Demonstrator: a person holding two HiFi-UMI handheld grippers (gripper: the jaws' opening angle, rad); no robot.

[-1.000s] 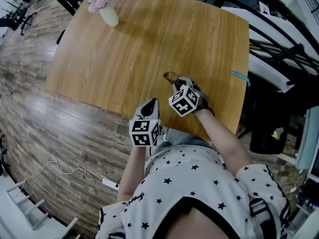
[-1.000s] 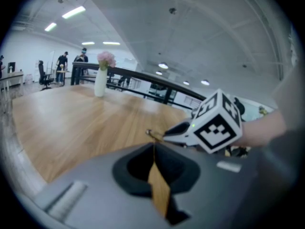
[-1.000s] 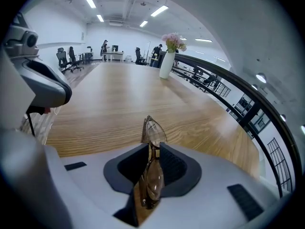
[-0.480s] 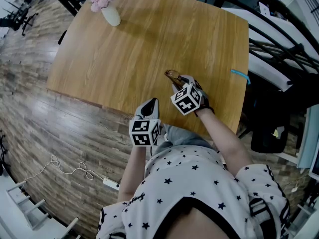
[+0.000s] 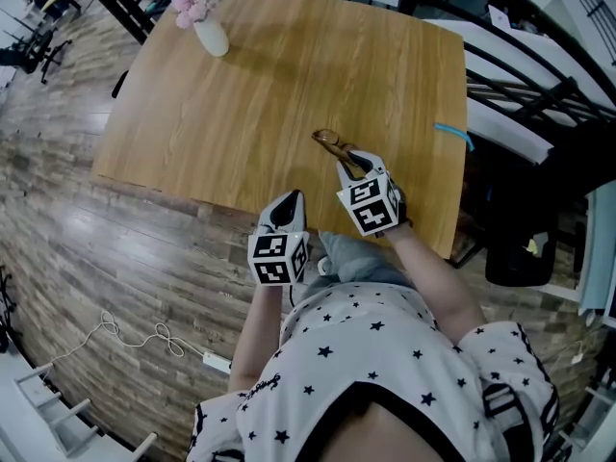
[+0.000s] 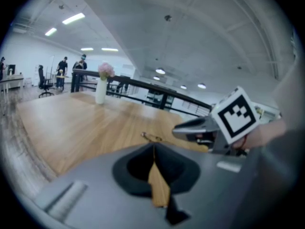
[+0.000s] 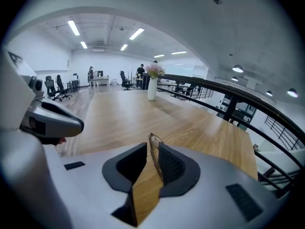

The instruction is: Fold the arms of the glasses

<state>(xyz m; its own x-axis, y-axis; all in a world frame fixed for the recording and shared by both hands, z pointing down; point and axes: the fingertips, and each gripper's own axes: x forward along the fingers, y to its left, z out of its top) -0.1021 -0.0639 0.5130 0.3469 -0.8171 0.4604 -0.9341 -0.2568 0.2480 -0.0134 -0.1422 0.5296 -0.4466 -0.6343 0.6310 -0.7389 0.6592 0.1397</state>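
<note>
- The glasses (image 5: 329, 141) are lying on the wooden counter (image 5: 241, 94), toward its near right part and well apart from everything else on it. No view is showing clearly how their arms are standing.
- The right gripper (image 5: 348, 166) is pointing down at the glasses from the person's side, with its tips just short of them in the head view and its marker cube toward the person.
- Its fingers (image 7: 174, 165) are standing partly apart and have just been closing. The thin frame of the glasses is showing in the gap, close along the inner face of one finger. Bare wood is showing between the frame and the other finger, so nothing is being pinched.
- The left gripper (image 5: 287, 204) is hanging over the near edge of the counter, to the left of the right gripper and apart from the glasses.
- Its fingers (image 6: 135, 164) are pressing together, leaving only a sliver of wood showing between them, and they are holding nothing.
- A white vase of pink flowers (image 5: 210, 33) is standing at the far left corner of the counter.
- A light blue strip (image 5: 452, 135) is lying at the counter's right edge.
- A white cable (image 5: 135, 333) is trailing across the wood-plank floor (image 5: 77, 229) to the person's left.
</note>
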